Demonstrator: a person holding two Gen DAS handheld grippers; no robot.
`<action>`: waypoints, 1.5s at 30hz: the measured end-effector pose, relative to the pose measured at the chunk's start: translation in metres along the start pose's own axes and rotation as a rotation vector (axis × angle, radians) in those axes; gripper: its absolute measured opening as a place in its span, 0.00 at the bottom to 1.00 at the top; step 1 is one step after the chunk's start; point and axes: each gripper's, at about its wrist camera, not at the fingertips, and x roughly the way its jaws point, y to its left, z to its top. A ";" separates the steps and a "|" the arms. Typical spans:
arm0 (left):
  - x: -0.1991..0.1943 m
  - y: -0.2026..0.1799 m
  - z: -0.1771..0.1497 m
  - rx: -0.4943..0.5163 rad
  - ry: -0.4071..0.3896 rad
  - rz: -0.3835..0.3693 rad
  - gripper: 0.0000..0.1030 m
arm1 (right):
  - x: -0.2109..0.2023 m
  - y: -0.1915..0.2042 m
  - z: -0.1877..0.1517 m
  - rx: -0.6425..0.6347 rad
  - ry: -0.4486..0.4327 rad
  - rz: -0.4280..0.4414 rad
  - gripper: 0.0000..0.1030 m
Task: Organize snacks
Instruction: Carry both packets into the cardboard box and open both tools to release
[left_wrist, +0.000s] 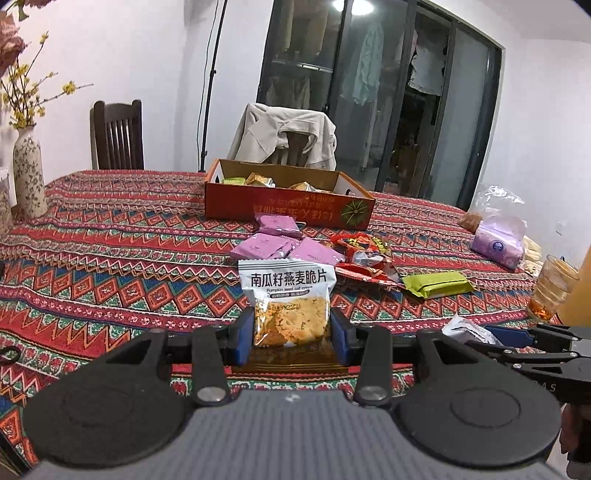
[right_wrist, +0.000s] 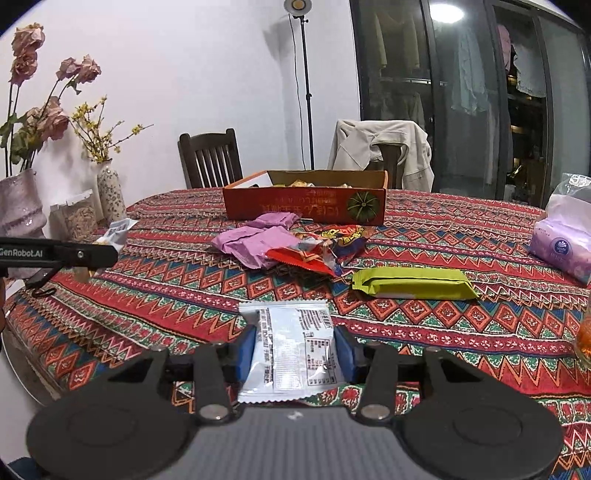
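Blue-padded left gripper (left_wrist: 291, 332) clamps oat-crisp packet (left_wrist: 288, 295) (label up) — right gripper (right_wrist: 295, 350) clamps silver packet (right_wrist: 293, 350).

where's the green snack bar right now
The green snack bar lies flat on the patterned tablecloth, right of the red and purple packet pile, nearer than the orange box.

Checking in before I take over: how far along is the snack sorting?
Done: a few packets lie in the orange box. In hand: left gripper holds an oat crisp packet, right gripper a silver packet. Left: purple packets, red wrappers, green bar.
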 end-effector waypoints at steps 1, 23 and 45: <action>0.003 0.002 0.002 -0.005 0.002 -0.002 0.41 | 0.002 -0.001 0.001 0.001 0.002 0.001 0.43; 0.235 0.045 0.205 0.003 0.026 -0.088 0.41 | 0.181 -0.061 0.216 -0.015 -0.091 0.106 0.43; 0.324 0.087 0.227 -0.029 0.121 0.008 0.63 | 0.375 -0.059 0.251 0.106 0.178 0.052 0.63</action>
